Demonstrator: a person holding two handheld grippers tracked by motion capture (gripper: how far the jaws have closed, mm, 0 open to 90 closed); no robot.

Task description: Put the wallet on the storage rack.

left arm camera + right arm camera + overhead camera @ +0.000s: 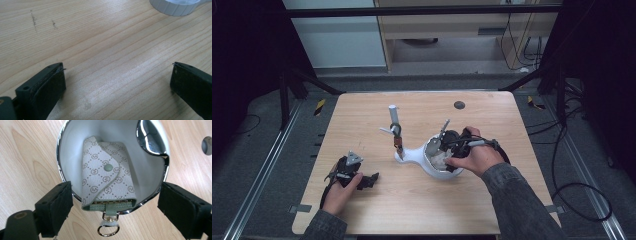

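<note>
Right gripper view looks straight down into a white bowl [72, 152] with a chrome rim, where a key pouch [107, 175] lies, its lower end and metal ring [108, 230] hanging over the near rim. The right gripper [113, 202] has its jaws apart on either side of the pouch, pads clear of it, so the pouch looks set down rather than gripped. The pouch is grey monogram fabric with green trim, its flap closed by a green snap. High view shows the bowl [439, 170] on the table [382, 210], seemingly part of a white stand; detail there is poor. The left gripper [117, 82] rests idle, jaws wide over bare wood, well apart from the work.
</note>
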